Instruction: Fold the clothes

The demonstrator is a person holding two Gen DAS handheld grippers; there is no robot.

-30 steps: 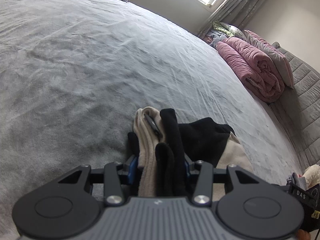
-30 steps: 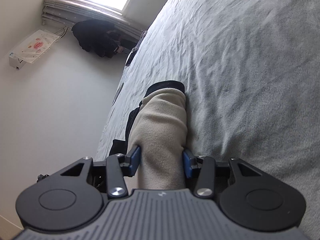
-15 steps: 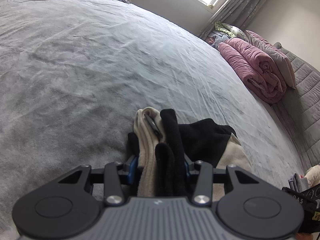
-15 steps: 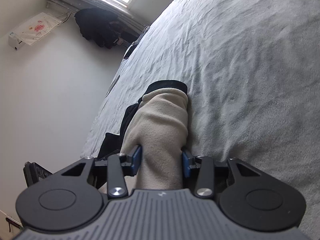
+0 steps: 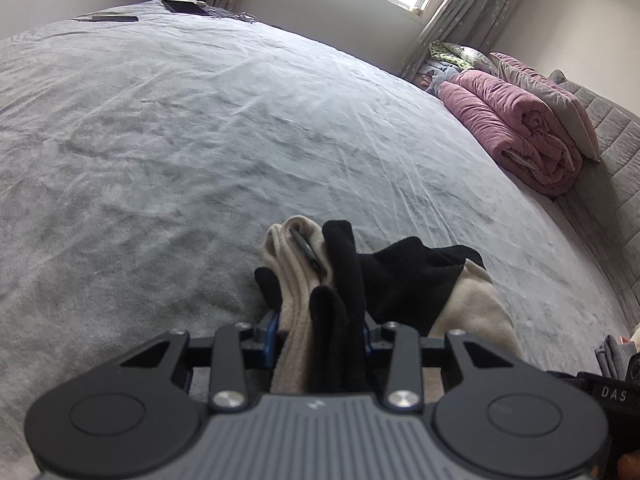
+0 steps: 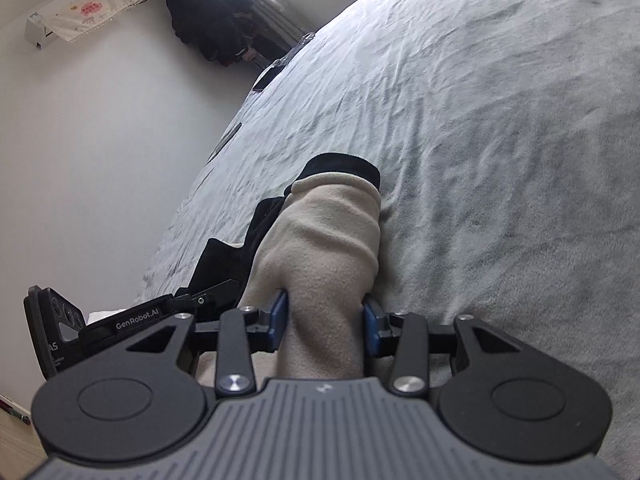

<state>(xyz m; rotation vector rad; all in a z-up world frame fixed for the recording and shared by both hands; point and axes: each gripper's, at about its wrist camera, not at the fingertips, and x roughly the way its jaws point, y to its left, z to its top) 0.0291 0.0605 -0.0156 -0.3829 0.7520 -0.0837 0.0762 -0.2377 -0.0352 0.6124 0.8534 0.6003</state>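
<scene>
A beige and black fleece garment (image 5: 400,276) lies bunched on the grey bed (image 5: 200,140). In the left wrist view, my left gripper (image 5: 319,326) has a thick fold of beige and black cloth between its blue pads; its jaws are closing and the pads press on the cloth. In the right wrist view, my right gripper (image 6: 325,316) is shut on a beige sleeve-like part of the garment (image 6: 332,232) with a black cuff at its far end. The left gripper's body (image 6: 120,316) shows at the left of that view, close beside the right one.
A rolled pink quilt (image 5: 528,128) and pillows (image 5: 560,96) lie along the bed's right side by a grey quilted headboard (image 5: 600,184). A flat dark device (image 5: 184,6) rests at the far edge. Dark clothes (image 6: 208,28) hang near the window.
The right gripper has rolled and risen a little with the beige sleeve in it. The left gripper's pads have drawn slightly closer on the fold; the bundle stays in place.
</scene>
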